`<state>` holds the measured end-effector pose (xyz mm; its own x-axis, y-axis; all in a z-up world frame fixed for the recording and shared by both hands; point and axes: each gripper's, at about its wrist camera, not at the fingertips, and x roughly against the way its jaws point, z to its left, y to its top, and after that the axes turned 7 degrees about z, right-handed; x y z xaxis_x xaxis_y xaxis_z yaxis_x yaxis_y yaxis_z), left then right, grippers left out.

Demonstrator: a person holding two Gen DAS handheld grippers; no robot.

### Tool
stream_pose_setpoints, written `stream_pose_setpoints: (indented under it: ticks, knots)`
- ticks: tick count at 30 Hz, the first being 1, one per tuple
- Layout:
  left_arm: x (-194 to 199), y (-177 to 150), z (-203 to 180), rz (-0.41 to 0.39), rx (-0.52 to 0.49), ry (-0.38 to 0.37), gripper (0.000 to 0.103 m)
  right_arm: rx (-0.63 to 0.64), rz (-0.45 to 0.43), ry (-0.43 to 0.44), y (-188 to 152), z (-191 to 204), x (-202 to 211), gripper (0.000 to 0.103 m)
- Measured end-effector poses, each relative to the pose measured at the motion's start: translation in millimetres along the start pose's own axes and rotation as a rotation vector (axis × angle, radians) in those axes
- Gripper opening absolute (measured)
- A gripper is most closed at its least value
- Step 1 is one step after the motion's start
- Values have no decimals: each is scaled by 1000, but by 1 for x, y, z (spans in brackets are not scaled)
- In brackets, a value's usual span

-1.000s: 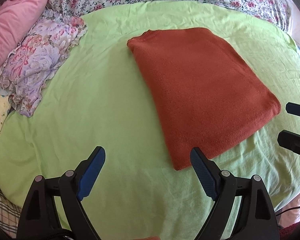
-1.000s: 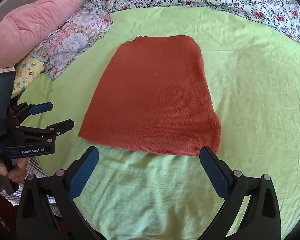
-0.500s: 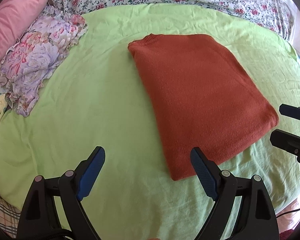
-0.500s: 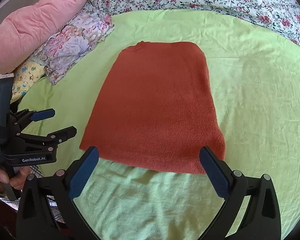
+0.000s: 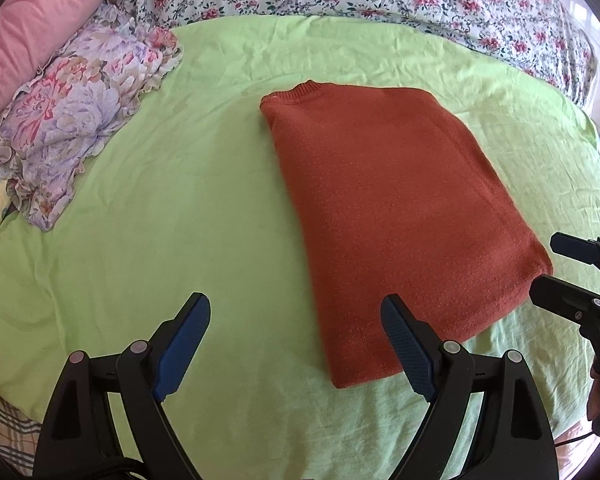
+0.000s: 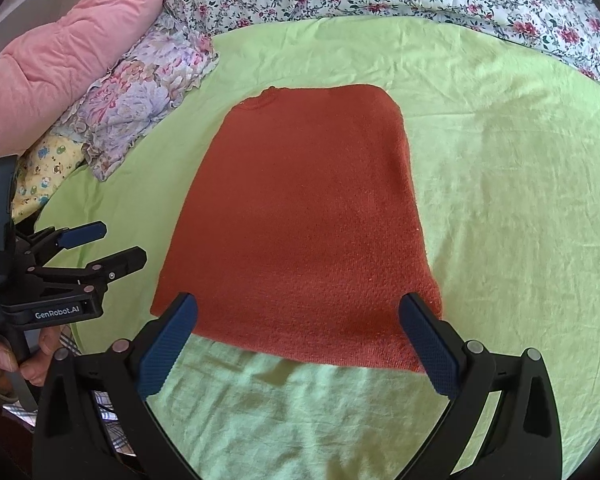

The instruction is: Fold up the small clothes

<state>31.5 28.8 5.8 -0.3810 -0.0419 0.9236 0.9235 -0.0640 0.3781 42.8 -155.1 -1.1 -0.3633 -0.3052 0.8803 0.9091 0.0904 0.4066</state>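
A rust-orange knitted sweater [image 5: 392, 208] lies folded into a flat rectangle on the light green sheet [image 5: 180, 208], collar at the far end. It also shows in the right wrist view [image 6: 304, 220]. My left gripper [image 5: 296, 344] is open and empty, hovering at the sweater's near left corner. My right gripper [image 6: 300, 340] is open and empty, with the sweater's near hem between its fingertips. Each gripper shows in the other's view, the right gripper [image 5: 556, 268] at the sweater's right corner and the left gripper [image 6: 104, 246] beside its left edge.
A purple floral garment [image 5: 72, 120] lies crumpled at the left. A pink quilt [image 6: 60, 60] and a flowered bedspread [image 5: 380, 0] bound the far side. A yellow printed cloth [image 6: 44, 168] lies at the left edge of the bed.
Both grippers have moved forward toward the sweater's near hem. Both stay open and the sweater has not moved.
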Motion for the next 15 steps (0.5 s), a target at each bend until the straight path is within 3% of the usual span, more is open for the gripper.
stream_pose_setpoints:
  ticks: [15]
  knots:
    - [10, -2, -9, -20, -22, -10, 88, -13, -5, 4, 4, -7, 1, 101]
